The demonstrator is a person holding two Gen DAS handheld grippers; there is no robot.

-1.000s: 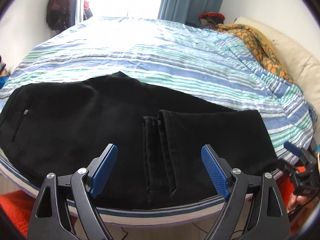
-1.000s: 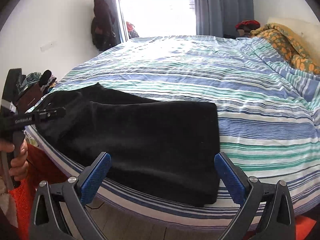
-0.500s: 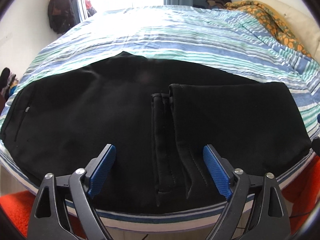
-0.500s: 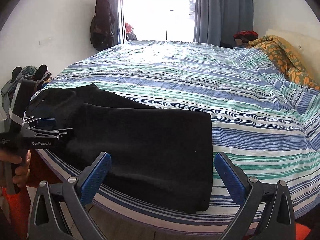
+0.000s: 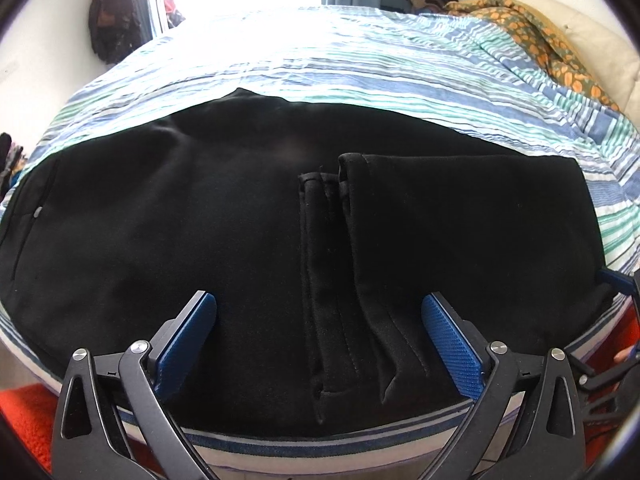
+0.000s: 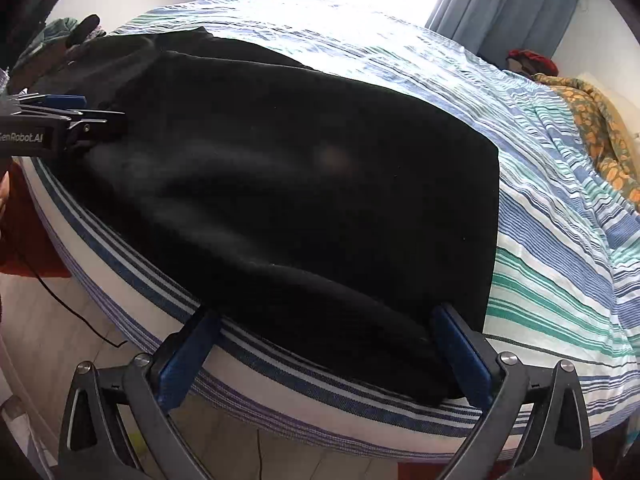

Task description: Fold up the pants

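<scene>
Black pants (image 5: 208,216) lie along the near edge of a striped bed, the legs folded over so the hems (image 5: 340,240) rest across the middle. My left gripper (image 5: 318,336) is open, low over the pants' near edge, straddling the hems. My right gripper (image 6: 324,344) is open at the bed's edge, its jaws either side of the folded end of the pants (image 6: 300,184). The left gripper also shows in the right wrist view (image 6: 76,116), at the far left, over the pants. The right gripper's tip shows in the left wrist view (image 5: 616,280), at the right edge.
The striped blue, green and white bedsheet (image 5: 360,64) covers the bed. An orange patterned blanket (image 5: 540,36) and a cream pillow (image 5: 592,40) lie at the far right. Dark clothes hang on the wall (image 5: 112,20) by the bright window. An orange rug (image 5: 24,404) lies on the floor.
Both grippers have moved forward and down toward the pants at the bed's edge. The right gripper dropped lowest and now straddles the folded end. Both stay open.
</scene>
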